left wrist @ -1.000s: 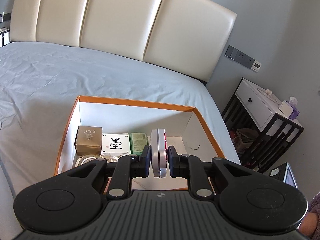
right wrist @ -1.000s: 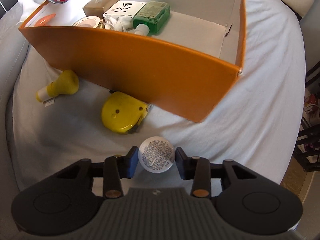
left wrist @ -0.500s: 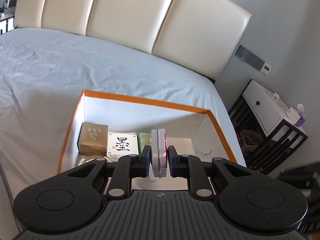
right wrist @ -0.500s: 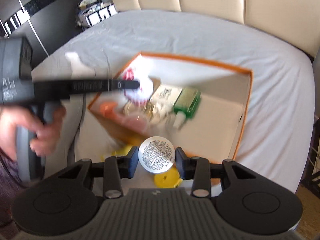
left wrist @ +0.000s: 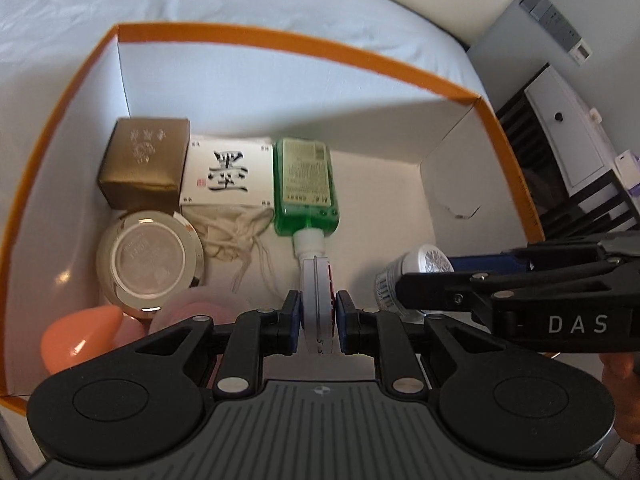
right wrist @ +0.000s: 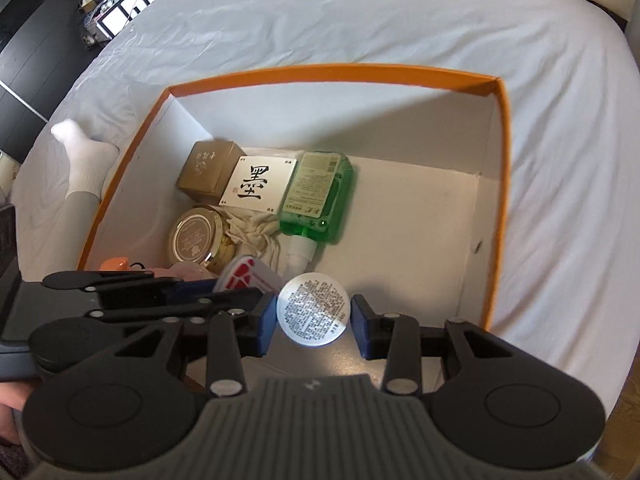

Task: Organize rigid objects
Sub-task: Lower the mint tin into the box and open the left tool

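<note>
**Two grippers, both loaded, over the orange box**

While both tools hang over the orange box (right wrist: 505,184) on the bed (right wrist: 400,20), the left gripper (left wrist: 318,322) is clamped on a flat white tin (left wrist: 317,304) held on edge, near the cap of the green bottle (left wrist: 306,186). Just right of it, the right gripper (right wrist: 313,322) pinches a round white jar (right wrist: 313,310). At the far left lie a gold box (left wrist: 144,162), a white card box (left wrist: 228,174), a gold-rimmed tin (left wrist: 148,258) and a cloth pouch (left wrist: 230,232).
</note>
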The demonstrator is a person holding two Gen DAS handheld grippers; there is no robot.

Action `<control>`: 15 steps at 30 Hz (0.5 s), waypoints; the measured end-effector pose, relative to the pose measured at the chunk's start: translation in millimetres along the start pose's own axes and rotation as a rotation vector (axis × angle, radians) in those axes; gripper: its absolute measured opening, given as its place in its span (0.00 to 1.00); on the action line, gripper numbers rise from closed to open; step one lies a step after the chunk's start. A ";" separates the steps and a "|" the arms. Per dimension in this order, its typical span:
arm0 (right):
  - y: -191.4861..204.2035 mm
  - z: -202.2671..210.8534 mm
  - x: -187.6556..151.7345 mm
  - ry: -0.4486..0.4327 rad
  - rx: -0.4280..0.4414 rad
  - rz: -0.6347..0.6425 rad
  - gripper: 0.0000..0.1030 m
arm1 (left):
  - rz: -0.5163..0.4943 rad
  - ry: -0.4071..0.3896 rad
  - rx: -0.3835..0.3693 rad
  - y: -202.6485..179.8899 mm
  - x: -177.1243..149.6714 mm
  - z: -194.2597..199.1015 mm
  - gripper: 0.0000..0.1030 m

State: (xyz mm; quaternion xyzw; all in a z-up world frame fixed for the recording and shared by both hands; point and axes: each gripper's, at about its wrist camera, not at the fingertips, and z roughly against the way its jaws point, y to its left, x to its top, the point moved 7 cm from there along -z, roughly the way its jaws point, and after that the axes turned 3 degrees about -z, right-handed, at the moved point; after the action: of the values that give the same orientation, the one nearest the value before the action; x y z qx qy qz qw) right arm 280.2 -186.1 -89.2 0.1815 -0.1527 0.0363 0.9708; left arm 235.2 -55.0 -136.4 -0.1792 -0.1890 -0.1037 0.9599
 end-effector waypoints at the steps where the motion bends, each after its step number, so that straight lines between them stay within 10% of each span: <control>1: 1.2 -2.3 0.3 0.000 -0.007 0.011 0.38 | 0.000 0.016 0.011 0.8 -0.8 -2.6 0.19; 15: 1.5 -17.6 0.8 0.010 -0.057 0.052 0.38 | -0.007 -0.017 0.016 5.7 4.5 15.4 0.24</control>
State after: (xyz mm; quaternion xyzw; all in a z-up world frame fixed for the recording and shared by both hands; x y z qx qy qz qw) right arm 285.7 -178.3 -104.1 0.1497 -0.1535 0.0581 0.9750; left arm 235.8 -44.5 -123.0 -0.1717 -0.1986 -0.1038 0.9593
